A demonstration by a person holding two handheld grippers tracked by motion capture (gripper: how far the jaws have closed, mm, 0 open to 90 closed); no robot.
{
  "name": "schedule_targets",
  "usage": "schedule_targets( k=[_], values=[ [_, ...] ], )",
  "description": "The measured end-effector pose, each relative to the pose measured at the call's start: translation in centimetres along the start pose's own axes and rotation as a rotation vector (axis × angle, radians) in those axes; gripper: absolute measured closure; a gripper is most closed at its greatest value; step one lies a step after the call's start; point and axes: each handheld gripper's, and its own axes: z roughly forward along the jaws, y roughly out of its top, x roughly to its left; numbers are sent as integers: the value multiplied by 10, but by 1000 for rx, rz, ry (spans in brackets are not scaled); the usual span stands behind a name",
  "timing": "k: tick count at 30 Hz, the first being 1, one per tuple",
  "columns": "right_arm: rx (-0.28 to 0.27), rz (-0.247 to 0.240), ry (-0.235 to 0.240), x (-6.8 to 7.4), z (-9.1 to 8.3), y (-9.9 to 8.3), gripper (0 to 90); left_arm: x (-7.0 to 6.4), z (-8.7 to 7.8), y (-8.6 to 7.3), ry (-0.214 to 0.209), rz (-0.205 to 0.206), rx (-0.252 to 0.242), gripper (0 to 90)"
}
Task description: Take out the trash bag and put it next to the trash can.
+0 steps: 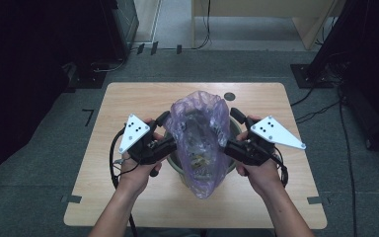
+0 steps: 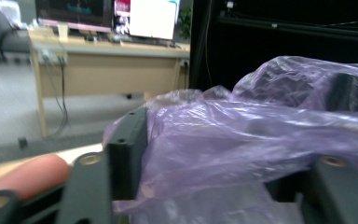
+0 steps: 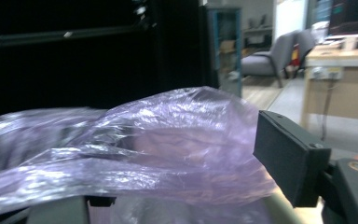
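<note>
Wooden table (image 1: pixel 128 197), mid-worktop: bin (image 1: pixel 177 165) lined with purple bag (image 1: pixel 200 128). Left gripper (image 1: pixel 170 143) and right gripper (image 1: pixel 227 145) jaws spread, bag film between them.

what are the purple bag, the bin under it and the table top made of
Translucent purple bag: thin plastic film, glossy; it crinkles, catches light and shows the contents through it. Round greyish bin: probably rigid plastic with a dull finish, though little of its rim shows. Light rectangular table top: wood-look, matt with faint grain, likely laminate or veneer.

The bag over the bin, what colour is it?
The bag is see-through purple, clearest in the high view.
</note>
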Motion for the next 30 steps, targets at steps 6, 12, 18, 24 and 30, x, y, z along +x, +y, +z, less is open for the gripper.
schedule_targets(
  k=[6, 12, 18, 24, 30],
  values=[
    [49, -13, 76, 7, 4, -15, 220, 1, -1, 1, -87, 0, 11, 733],
    [76, -55, 153, 18, 10, -23, 147, 0, 0, 8, -116, -14, 22, 882],
    [110, -124, 178, 30, 16, -25, 105, -2, 1, 8, -198, -33, 34, 895],
    [207, -178, 68, 42, 33, -25, 128, -9, -2, 10, -315, -65, 37, 896],
    [169, -210, 33, 51, 35, -26, 489, -20, -5, 5, -385, -77, 52, 856]
  ],
)
